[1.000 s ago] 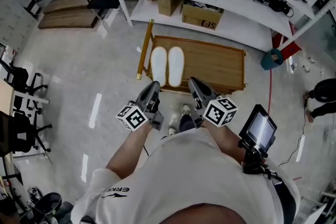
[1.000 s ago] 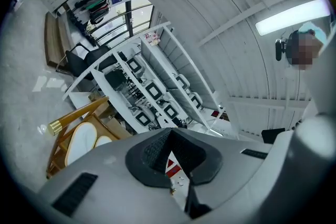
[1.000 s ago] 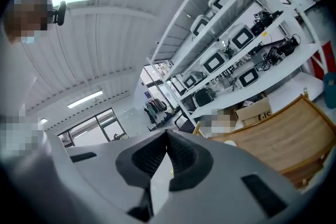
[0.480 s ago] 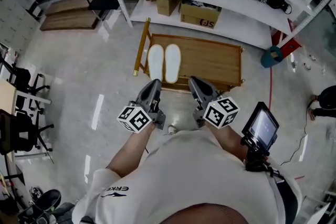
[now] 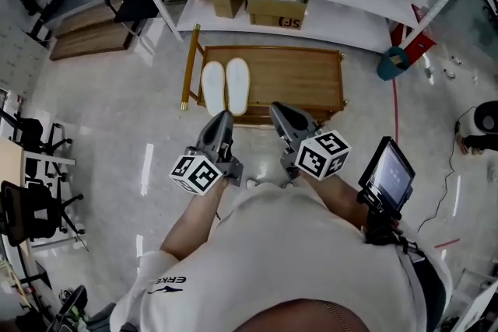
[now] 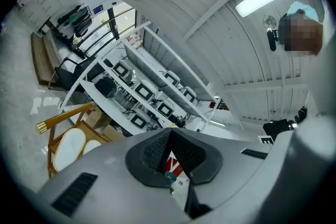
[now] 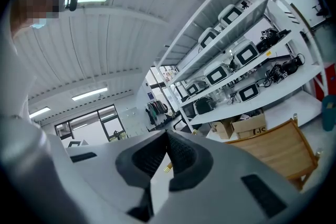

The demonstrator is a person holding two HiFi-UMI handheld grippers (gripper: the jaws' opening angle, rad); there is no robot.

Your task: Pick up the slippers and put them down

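Note:
Two white slippers lie side by side at the left end of a low wooden table, soles up or flat; they also show in the left gripper view as slippers. My left gripper is shut and empty, held near the table's front edge, just short of the slippers. My right gripper is shut and empty too, over the table's front edge, right of the slippers. In both gripper views the jaws meet with nothing between them, left gripper, right gripper.
A white shelving unit with cardboard boxes and monitors stands behind the table. A teal bin is at the right. Office chairs stand at the left. A screen hangs by the person's right arm.
Both grippers have lifted a little and stayed shut. The view has shifted, so the table and slippers sit further left and higher in the picture.

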